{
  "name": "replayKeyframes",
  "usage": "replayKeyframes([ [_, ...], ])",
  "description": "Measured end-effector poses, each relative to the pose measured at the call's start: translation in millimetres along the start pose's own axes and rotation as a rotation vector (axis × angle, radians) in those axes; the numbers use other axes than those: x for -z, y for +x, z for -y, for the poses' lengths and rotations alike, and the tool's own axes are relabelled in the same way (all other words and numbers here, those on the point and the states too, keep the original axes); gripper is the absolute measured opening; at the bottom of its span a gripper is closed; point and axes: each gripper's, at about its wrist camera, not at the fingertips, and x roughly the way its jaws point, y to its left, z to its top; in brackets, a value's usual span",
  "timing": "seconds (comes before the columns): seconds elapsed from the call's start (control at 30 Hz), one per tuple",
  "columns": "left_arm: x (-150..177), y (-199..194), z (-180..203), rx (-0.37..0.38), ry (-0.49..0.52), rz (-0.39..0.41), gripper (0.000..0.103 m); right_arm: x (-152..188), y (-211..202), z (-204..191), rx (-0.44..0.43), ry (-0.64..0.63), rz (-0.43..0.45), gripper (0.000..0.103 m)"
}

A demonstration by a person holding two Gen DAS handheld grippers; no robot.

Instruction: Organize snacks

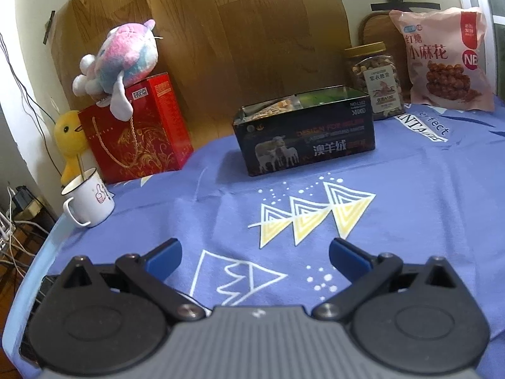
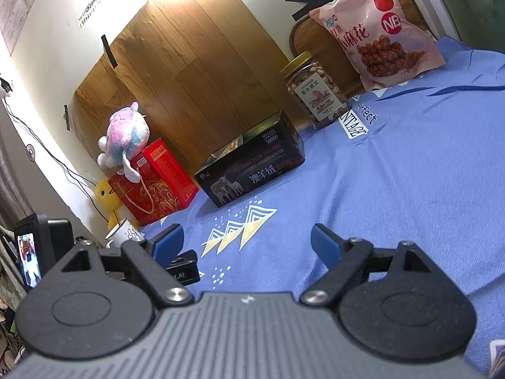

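Glossy black box (image 1: 304,137), clear plastic jar (image 1: 374,80) with gold lid, shiny pink plastic snack bag (image 1: 442,60), matt blue cloth (image 1: 410,205), wood-grain board (image 1: 236,38), fuzzy plush toy (image 1: 123,60), glossy enamel mug (image 1: 90,202).

The left gripper (image 1: 255,254) points toward twelve o'clock, level and low, its blue-padded fingers (image 1: 164,255) spread wide with nothing between them. The right gripper (image 2: 246,244) also has its blue fingers (image 2: 325,246) spread wide and empty, and its view is rolled, tilting toward eleven o'clock.
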Motion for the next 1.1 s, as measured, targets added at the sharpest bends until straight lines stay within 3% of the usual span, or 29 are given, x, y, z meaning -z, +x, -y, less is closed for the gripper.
replayKeyframes([
  [0.37,1.9,2.3,1.8,0.043,0.005,-0.028,0.103,0.2,1.2,-0.5,-0.001,0.001,-0.003,0.09],
  [0.6,0.8,5.8,2.0,0.127,-0.035,-0.091,0.103,0.9,1.5,-1.1,0.0,-0.001,-0.003,0.09],
  [1.1,-1.9,4.7,7.6,0.151,-0.052,-0.104,0.103,1.2,1.3,-1.3,0.003,0.0,-0.001,0.09],
])
